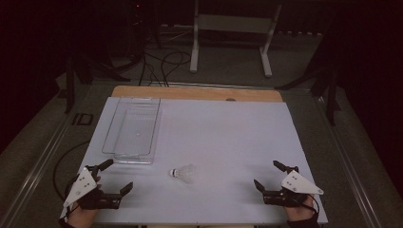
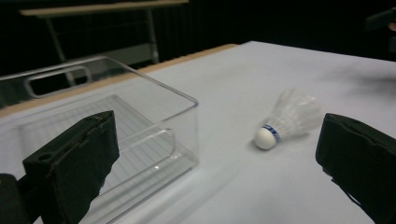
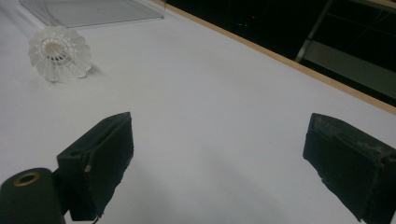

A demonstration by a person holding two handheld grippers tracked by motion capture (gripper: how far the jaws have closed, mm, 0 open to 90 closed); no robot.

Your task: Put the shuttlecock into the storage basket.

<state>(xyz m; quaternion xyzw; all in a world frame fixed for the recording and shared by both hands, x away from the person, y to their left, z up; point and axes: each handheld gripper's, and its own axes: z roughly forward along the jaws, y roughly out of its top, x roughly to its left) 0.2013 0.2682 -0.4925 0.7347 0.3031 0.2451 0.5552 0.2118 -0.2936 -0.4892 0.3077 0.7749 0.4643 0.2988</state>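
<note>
A white shuttlecock [image 1: 183,173] lies on its side on the white table [image 1: 228,137], and everything else is easiest placed from it. Its rounded cork tip, ringed with a blue band, points toward the person's left; the feather skirt fans toward the right. In the left gripper view the shuttlecock [image 2: 289,116] rests just past the near corner of a clear plastic bin [image 2: 116,126], apart from it and not touching.

The clear plastic bin [image 1: 133,128] stands upright beyond and to the left of the shuttlecock, long side running away from the person, with a cut-out handle in its end wall. Nothing shows inside it (a small bright speck on its floor is too small to tell).

The left gripper [image 1: 114,176] sits left of the shuttlecock and a little nearer the person, held in a hand at the table's near edge. Its jaws stand wide apart and grip nothing; in its own view the shuttlecock lies beyond and between them.

The right gripper [image 1: 271,176] is well to the right of the shuttlecock, also near the front edge, jaws spread wide and empty. In its view the shuttlecock [image 3: 60,53] shows skirt-on, far off to the upper left, with a corner of the bin beyond it
</note>
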